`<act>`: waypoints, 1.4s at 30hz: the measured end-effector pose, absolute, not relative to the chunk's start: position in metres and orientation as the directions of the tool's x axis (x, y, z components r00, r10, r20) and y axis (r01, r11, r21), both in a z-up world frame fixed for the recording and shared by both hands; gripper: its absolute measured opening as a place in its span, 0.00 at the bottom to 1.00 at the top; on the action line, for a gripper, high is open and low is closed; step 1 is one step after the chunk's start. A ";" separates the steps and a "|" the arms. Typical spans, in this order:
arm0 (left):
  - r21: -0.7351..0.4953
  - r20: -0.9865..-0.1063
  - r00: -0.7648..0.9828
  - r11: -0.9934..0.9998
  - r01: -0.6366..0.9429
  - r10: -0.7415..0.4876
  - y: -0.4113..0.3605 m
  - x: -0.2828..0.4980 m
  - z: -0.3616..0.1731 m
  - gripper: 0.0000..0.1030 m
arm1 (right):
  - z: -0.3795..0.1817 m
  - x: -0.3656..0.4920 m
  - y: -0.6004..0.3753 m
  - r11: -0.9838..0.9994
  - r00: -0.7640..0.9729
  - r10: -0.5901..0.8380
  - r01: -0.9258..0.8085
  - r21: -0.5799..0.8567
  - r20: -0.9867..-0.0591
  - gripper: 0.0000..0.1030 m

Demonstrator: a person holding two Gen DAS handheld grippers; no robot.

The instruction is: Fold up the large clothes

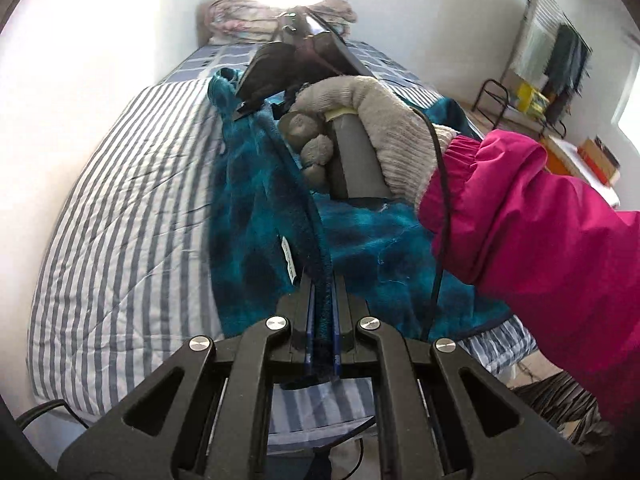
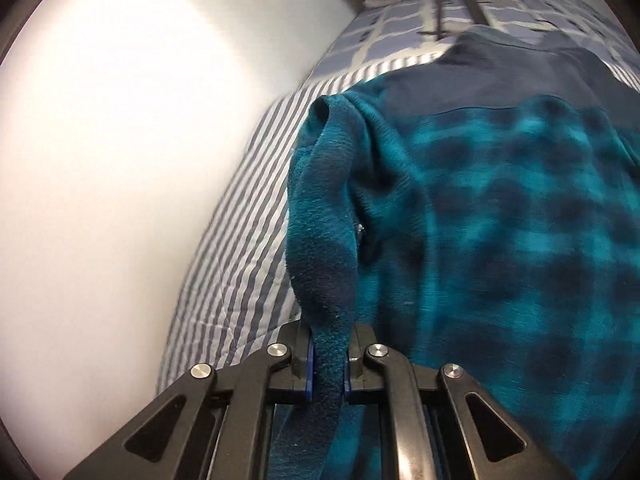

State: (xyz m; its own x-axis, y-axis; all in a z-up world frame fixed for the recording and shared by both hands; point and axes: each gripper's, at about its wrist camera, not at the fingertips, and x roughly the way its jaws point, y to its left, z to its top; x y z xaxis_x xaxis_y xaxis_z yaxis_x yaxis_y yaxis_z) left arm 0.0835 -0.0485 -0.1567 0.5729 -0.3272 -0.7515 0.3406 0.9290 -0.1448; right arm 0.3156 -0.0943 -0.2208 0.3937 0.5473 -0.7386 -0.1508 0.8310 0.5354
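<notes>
A teal and dark-blue checked fleece garment (image 1: 376, 248) lies spread on the bed, with a plain navy panel (image 2: 480, 76) at its far end. My left gripper (image 1: 322, 332) is shut on a dark-trimmed edge of the fleece, which rises taut from its jaws. In the left wrist view my right gripper (image 1: 246, 106) is further up the garment, held by a grey gloved hand (image 1: 360, 120) with a pink sleeve (image 1: 540, 232). In its own view the right gripper (image 2: 328, 364) is shut on a lifted fold of the fleece (image 2: 324, 240).
The bed carries a grey-and-white striped quilt (image 1: 120, 208) and a blue checked sheet (image 2: 400, 20), with bunched bedding (image 1: 240, 20) at its head. A white wall (image 2: 120, 160) runs along the bed's left side. A rack with hanging clothes (image 1: 560, 60) and stacked books (image 1: 596, 156) stand right.
</notes>
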 end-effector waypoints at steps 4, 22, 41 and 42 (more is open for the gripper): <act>-0.101 -0.761 0.561 0.913 0.394 -0.327 -0.066 0.076 -0.159 0.04 | -0.226 0.300 -0.139 0.795 0.447 0.572 -0.096 0.599 -0.688 0.07; -0.154 -0.823 0.431 0.875 0.459 -0.371 -0.100 0.078 -0.190 0.04 | -0.276 0.285 -0.194 0.826 0.439 0.483 0.058 0.560 -0.758 0.07; -0.330 -0.745 0.405 0.821 0.466 -0.530 -0.063 0.059 -0.155 0.05 | -0.194 0.267 -0.215 0.951 0.553 0.304 -0.132 0.279 -0.775 0.35; -0.337 -0.740 0.422 0.832 0.441 -0.524 -0.056 0.064 -0.154 0.05 | -0.190 0.264 -0.216 0.954 0.561 0.298 -0.146 0.262 -0.772 0.35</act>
State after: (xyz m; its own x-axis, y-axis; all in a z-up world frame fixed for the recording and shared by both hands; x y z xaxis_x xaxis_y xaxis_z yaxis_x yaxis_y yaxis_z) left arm 0.0642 -0.0561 -0.1539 0.4218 -0.5237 -0.7402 0.4410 0.8318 -0.3372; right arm 0.2635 -0.2158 -0.1902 0.5610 0.2979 -0.7724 -0.1461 0.9540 0.2619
